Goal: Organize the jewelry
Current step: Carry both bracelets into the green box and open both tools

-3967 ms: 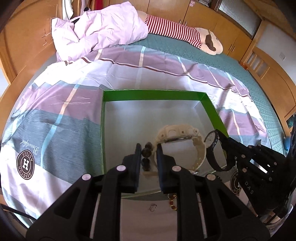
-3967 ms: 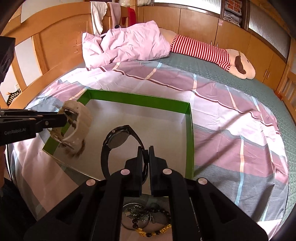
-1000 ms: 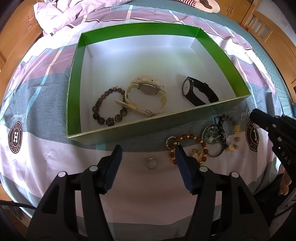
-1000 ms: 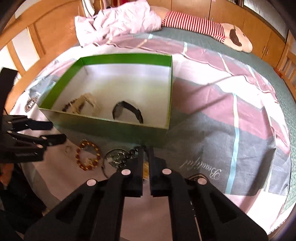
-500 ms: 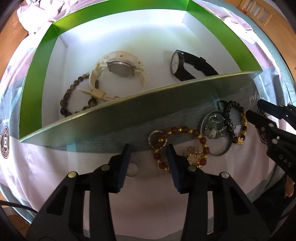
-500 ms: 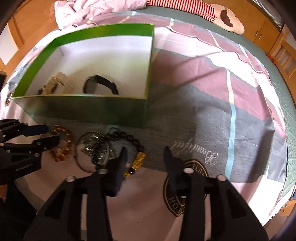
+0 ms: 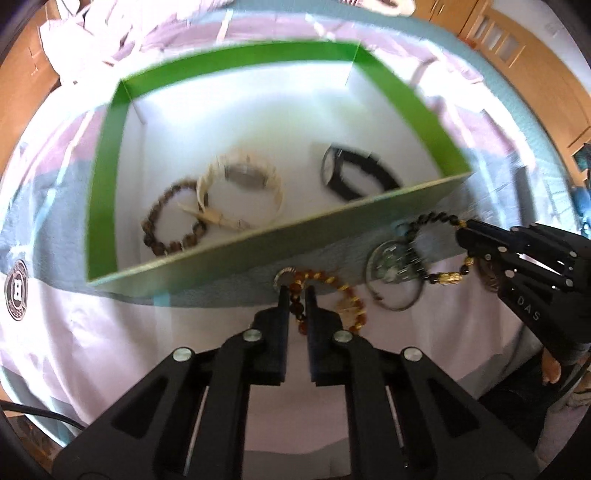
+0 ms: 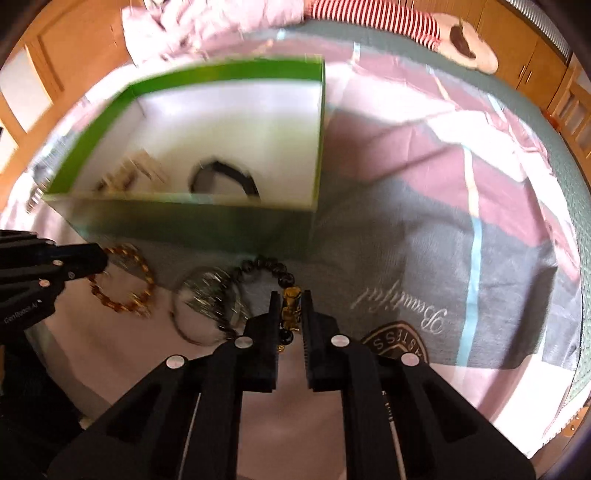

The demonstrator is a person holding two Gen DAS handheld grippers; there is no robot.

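Note:
A green box (image 7: 240, 62) (image 8: 184, 221) with a white floor sits on the bed. In it lie a brown bead bracelet (image 7: 166, 229), a cream watch (image 7: 243, 184) and a black watch (image 7: 354, 173) (image 8: 225, 177). In front of the box, my left gripper (image 7: 295, 291) (image 8: 101, 260) is shut on the amber bead bracelet (image 7: 332, 278) (image 8: 125, 299). My right gripper (image 8: 290, 295) (image 7: 461, 229) has its jaws closing on the gold charm of the black bead bracelet (image 8: 262, 264) (image 7: 436, 218), pads against it. A silver bangle (image 7: 391, 266) (image 8: 207, 291) lies between the two bracelets.
The box rests on a striped sheet (image 8: 443, 221) in pink, grey and white. A pink quilt (image 8: 207, 22) and a striped plush toy (image 8: 388, 18) lie at the far end. Wooden bed boards and cupboards ring the bed. A person's hand (image 7: 550, 369) shows at the right.
Both grippers stood open over the loose jewelry half a second ago. The left has since closed on the amber bracelet and the right on the black bracelet's gold charm.

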